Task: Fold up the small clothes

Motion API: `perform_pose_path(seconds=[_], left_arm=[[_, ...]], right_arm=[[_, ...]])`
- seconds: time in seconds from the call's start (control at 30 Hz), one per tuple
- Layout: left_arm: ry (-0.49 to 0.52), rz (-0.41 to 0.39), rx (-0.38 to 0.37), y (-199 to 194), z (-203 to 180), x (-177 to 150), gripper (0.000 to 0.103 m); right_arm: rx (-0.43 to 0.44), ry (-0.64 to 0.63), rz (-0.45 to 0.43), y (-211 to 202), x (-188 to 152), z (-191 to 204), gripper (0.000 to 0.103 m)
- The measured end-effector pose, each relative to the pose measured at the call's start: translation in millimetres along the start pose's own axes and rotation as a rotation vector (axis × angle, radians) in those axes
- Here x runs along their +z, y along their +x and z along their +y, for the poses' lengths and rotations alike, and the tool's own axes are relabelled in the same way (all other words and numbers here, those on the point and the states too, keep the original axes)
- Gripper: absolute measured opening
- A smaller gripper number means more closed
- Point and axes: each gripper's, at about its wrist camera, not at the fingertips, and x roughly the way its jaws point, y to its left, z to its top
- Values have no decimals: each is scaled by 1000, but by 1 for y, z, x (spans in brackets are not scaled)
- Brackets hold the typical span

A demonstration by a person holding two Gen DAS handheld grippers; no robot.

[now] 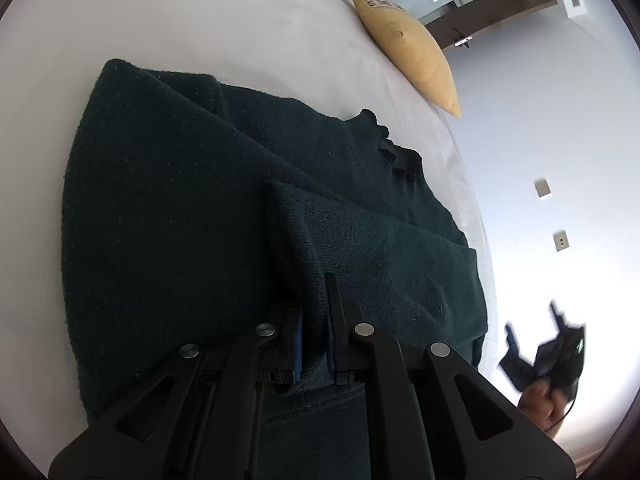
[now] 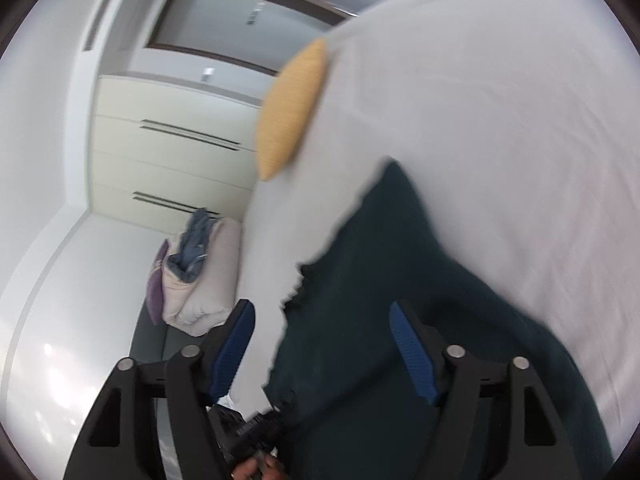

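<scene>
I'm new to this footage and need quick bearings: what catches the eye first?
A dark green sweater sprawls across the white bed, one fold of it pinched in the shut left tool. A yellow pillow lies at the bed's far edge. The right tool is open, holding nothing.

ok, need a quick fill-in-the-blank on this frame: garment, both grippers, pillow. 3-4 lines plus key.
1. The left gripper is shut on a fold of the dark green ____.
2. The right gripper has its jaws ____, with nothing pressed between the blue pads.
3. The sweater lies on a ____ bed sheet.
4. The pillow at the bed's edge is ____.

Missing words: sweater; open; white; yellow
</scene>
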Motion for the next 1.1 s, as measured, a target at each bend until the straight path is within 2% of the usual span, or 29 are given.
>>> perform_pose_path(seconds=[0.13, 0.23, 0.27, 0.3, 0.43, 0.5, 0.53, 0.6, 0.7, 0.8, 0.87, 0.93, 1.0, 1.03, 1.1], left_arm=[[58, -14, 15, 1, -4, -3, 8], [54, -16, -8, 1, -1, -4, 8], [47, -17, -18, 1, 0, -4, 8], [43, -18, -23, 1, 1, -5, 8], [38, -19, -28, -1, 2, -6, 8], [35, -14, -19, -3, 2, -6, 9], [35, -10, -10, -7, 2, -6, 9], [30, -2, 6, -15, 3, -5, 10], [29, -13, 52, -33, 6, -6, 11], [20, -69, 111, -55, 9, -8, 11], [17, -110, 96, -71, 10, -13, 11], [10, -148, 85, -89, 15, -22, 11], [1, -170, 109, -103, 21, -33, 11], [-16, -178, 114, -113, 27, -43, 11], [-53, -183, 109, -126, 36, -57, 11]], right_arm=[[-15, 1, 77, 47, 27, -8, 76], [-86, 1, 157, 76, 38, -28, 77], [-104, 8, 185, 82, 39, -39, 73], [-97, 4, 180, 80, 39, -44, 63], [-19, 19, 189, 49, 32, -62, 62], [-17, 32, 194, 31, 30, -70, 62], [-12, 47, 186, 20, 30, -73, 62], [-70, 73, 139, -6, 36, -73, 71], [-14, 50, 81, -28, 45, -56, 74], [27, -23, 105, -15, 51, -27, 79], [36, -75, 164, 8, 47, -12, 80], [16, -94, 219, 35, 37, -11, 79], [-33, -86, 259, 53, 23, -25, 80], [-56, -82, 278, 59, 16, -34, 76], [-45, -112, 250, 50, 5, -45, 64]])
